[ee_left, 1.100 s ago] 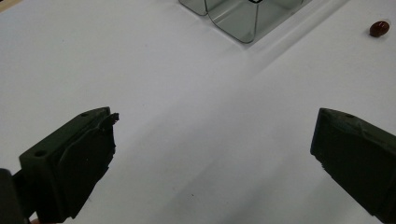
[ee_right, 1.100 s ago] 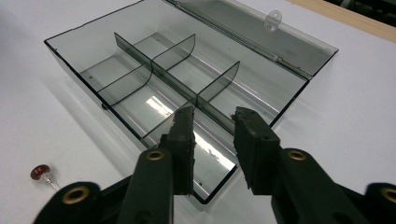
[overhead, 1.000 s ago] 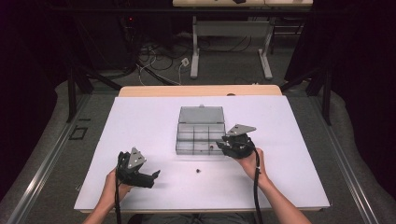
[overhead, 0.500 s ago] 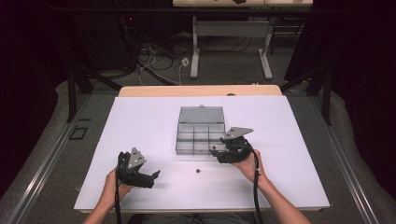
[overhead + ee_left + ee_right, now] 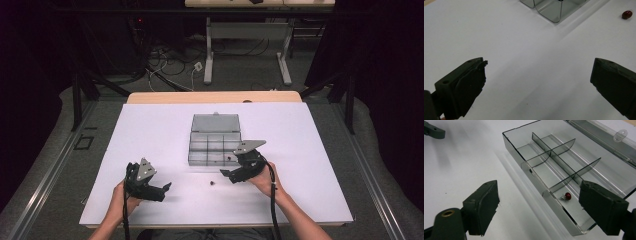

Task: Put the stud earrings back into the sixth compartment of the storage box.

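Observation:
A clear grey compartment box [image 5: 215,145] lies open at mid-table, its lid [image 5: 216,122] folded back. One small red bead [image 5: 567,195] with a metal stub rests in a near corner compartment of the box [image 5: 554,167]. Another red bead [image 5: 212,183] lies loose on the white table in front of the box, also seen far off as a red bead [image 5: 627,14]. My right gripper [image 5: 227,176] hovers open just in front of the box's near right corner, jaws wide apart [image 5: 539,187]. My left gripper [image 5: 164,190] is held open over bare table at the near left [image 5: 539,67].
The white table top [image 5: 150,135] has free room on both sides of the box. The box corner [image 5: 554,10] lies ahead of the left gripper. A jaw of the left gripper [image 5: 434,131] shows far off. Floor, cables and a desk frame lie beyond the far edge.
My right gripper has drawn slightly back from the box toward the near edge and a little left. The left gripper has stayed in place.

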